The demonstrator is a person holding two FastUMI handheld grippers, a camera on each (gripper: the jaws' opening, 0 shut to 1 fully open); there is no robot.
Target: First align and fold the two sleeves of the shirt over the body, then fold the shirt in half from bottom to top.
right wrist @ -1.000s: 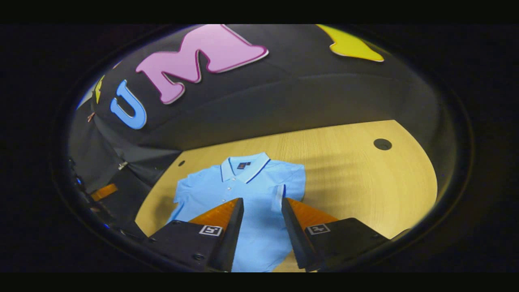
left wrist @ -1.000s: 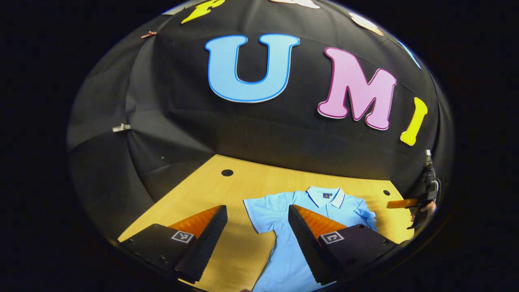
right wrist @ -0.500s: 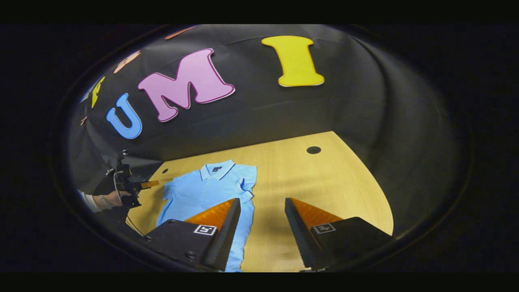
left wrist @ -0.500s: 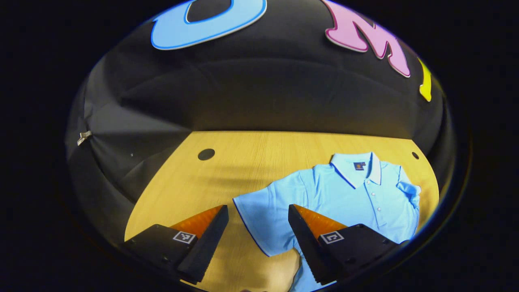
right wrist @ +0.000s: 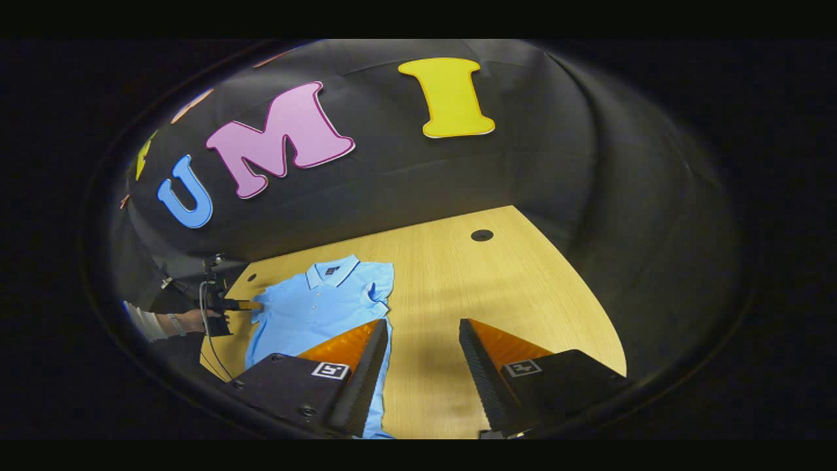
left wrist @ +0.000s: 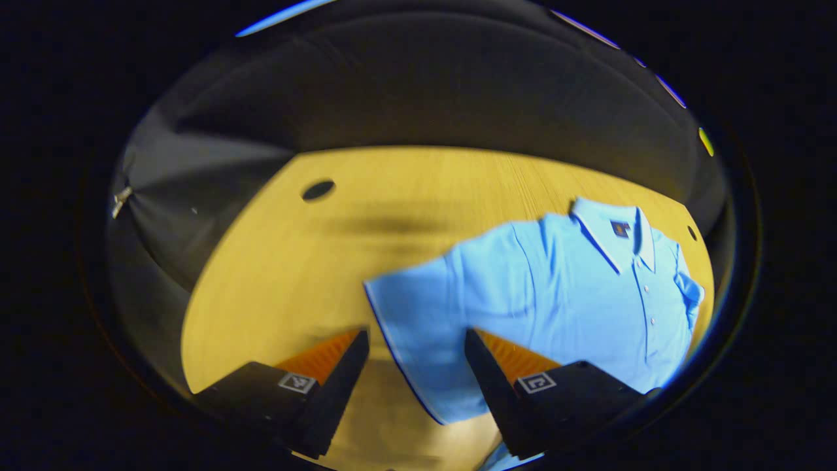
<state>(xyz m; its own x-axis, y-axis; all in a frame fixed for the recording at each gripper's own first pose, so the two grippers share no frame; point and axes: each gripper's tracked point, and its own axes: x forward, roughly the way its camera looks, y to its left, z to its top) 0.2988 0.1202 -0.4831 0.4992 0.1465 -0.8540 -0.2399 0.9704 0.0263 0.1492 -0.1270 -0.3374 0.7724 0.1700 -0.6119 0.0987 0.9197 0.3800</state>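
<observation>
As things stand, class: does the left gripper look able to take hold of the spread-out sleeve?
Probably yes. The left gripper is open, with the flat sleeve of the shirt lying between its fingers and bare table beside it. Nothing blocks the way.

left gripper view rides low and close over the desk (left wrist: pixel 294 261), looking along its own tongs (left wrist: pixel 416 366) at the near sleeve of the shirt (left wrist: pixel 556 288); right gripper view sits higher and farther back on the opposite side, facing across its tongs (right wrist: pixel 422 356) toward the booth wall; both share the shirt (right wrist: pixel 314 307) and the desk (right wrist: pixel 497 288); right gripper view also catches the left tongs (right wrist: pixel 252 305) at the shirt's far sleeve
</observation>
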